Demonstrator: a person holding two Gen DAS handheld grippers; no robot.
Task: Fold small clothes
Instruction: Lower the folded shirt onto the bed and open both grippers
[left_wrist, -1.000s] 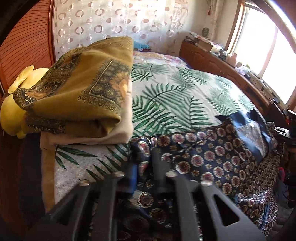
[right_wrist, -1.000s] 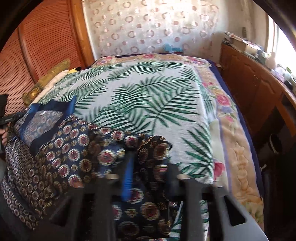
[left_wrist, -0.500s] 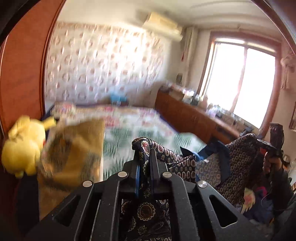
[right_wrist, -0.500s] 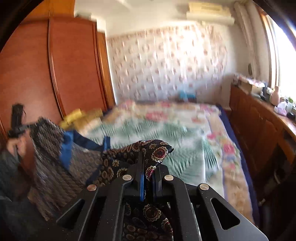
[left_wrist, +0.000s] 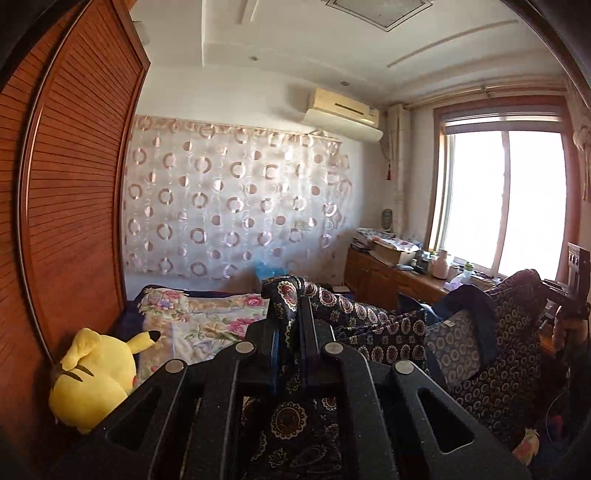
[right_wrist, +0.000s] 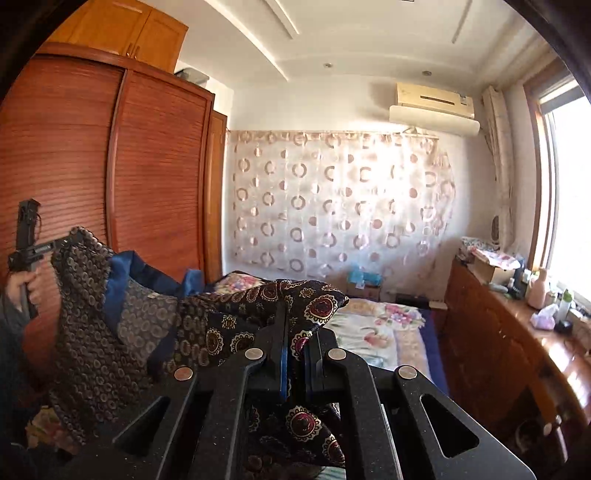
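A dark navy garment (left_wrist: 369, 325) with round medallion print and a blue lining hangs stretched in the air between my two grippers. My left gripper (left_wrist: 291, 321) is shut on one top corner, and cloth bunches over its fingertips. In the right wrist view my right gripper (right_wrist: 295, 332) is shut on the other corner of the garment (right_wrist: 147, 314). Each view shows the opposite gripper far off: the right one (left_wrist: 569, 291) at the right edge, the left one (right_wrist: 27, 240) at the left edge, held by a hand (right_wrist: 26, 288). The garment's lower part is hidden below the grippers.
Under the garment lies a bed with a floral blanket (left_wrist: 207, 321). A yellow plush toy (left_wrist: 96, 376) leans against the wooden wardrobe (left_wrist: 74, 203) on the left. A wooden sideboard (right_wrist: 498, 350) with bottles and boxes runs under the window on the right.
Both grippers have risen with the garment, lifting it off the bed. The views have tilted from the palm-leaf bedspread up to the curtained wall and ceiling.
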